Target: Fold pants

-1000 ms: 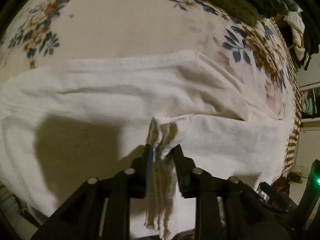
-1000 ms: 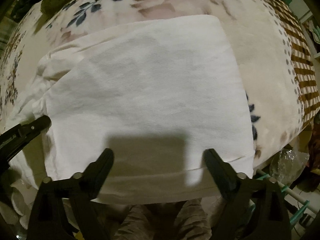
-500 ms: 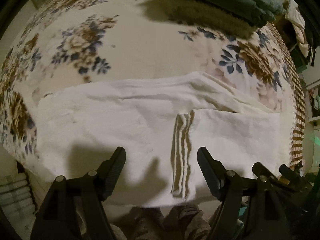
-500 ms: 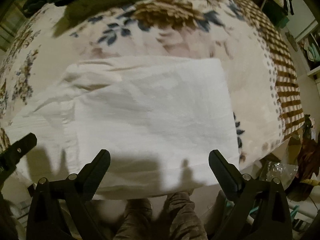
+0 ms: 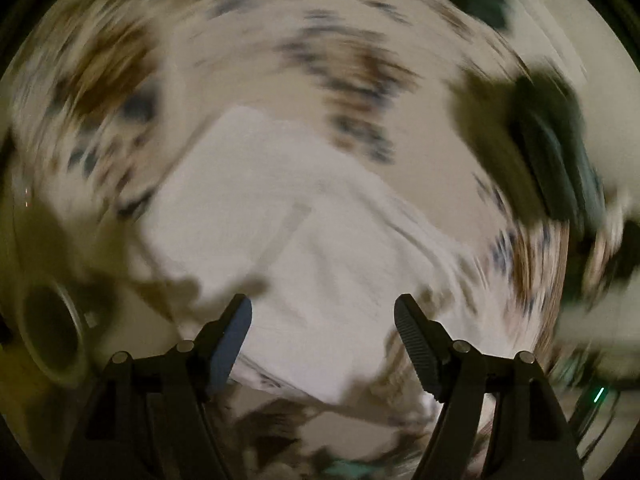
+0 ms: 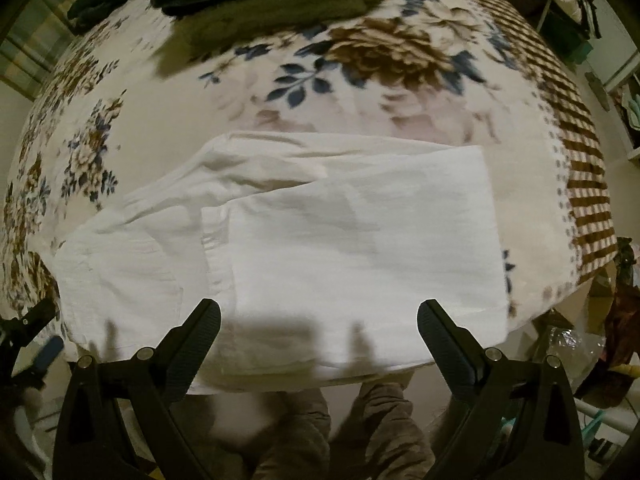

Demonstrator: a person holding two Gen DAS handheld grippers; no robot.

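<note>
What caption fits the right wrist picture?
Open right tool hovering over folded white pants lying on a floral blanket.

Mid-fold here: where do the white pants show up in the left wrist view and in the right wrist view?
Left wrist: white pants fill the blurred centre, reaching down between the open left gripper fingers.
Right wrist: the pants lie folded across the middle, above the open right gripper.
Shared landmark: the floral blanket beneath them, blurred in the left view.
</note>
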